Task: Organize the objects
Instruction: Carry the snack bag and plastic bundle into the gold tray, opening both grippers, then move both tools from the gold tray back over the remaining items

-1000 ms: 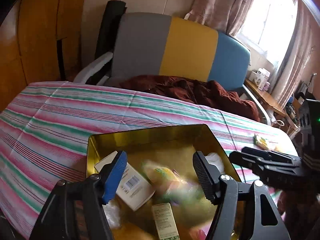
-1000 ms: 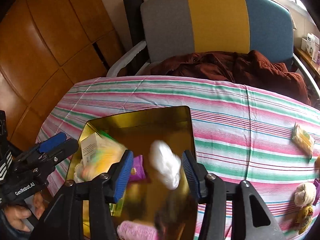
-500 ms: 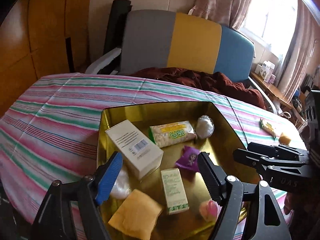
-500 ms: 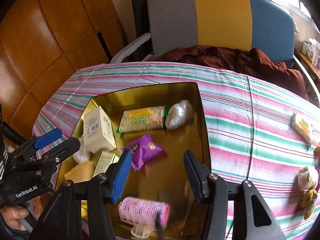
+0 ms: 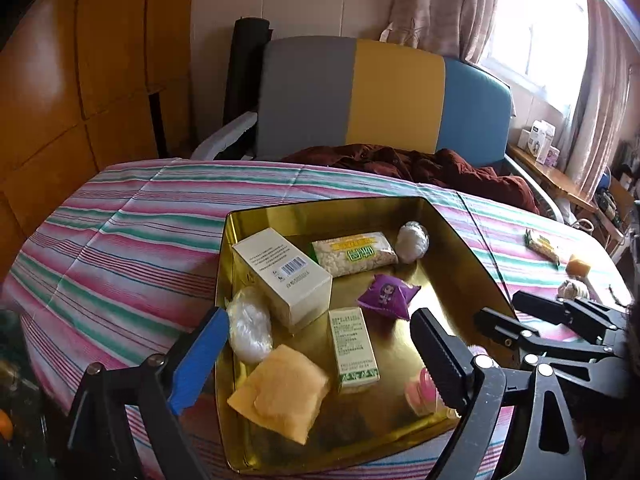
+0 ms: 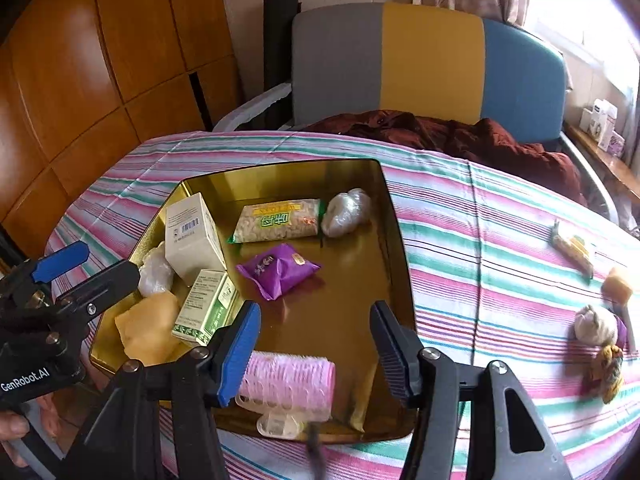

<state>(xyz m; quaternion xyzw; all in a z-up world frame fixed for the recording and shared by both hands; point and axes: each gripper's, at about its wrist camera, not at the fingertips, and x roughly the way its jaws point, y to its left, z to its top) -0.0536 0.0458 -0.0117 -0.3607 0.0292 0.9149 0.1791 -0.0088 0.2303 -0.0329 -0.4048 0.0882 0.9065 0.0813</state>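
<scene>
Between and just beyond the fingers of the left gripper (image 5: 320, 354) lies the gold tray (image 5: 472, 256) on the striped tablecloth (image 5: 120, 240); its jaws have just been opening and now stand wide apart, gripping nothing. Ahead of its blue finger sits a white box (image 5: 282, 276), with a clear bag (image 5: 250, 326) just beside that finger and a yellow sponge (image 5: 280, 392) nearer still. A green carton (image 5: 353, 350) lies midway between the fingers, and a purple packet (image 5: 387, 295) lies beyond the dark one. The right gripper (image 6: 314, 350) also hangs over the tray, its jaws having just opened a little; they stand apart with nothing clamped. A pink hair roller (image 6: 290, 380) lies in the tray just below its blue finger. Farther ahead are a rice snack pack (image 6: 278, 220) and a white plastic ball (image 6: 346, 212). Off to the right of its dark finger, on the cloth, lie a snack bar (image 6: 574, 248) and a small doll (image 6: 598, 326).
</scene>
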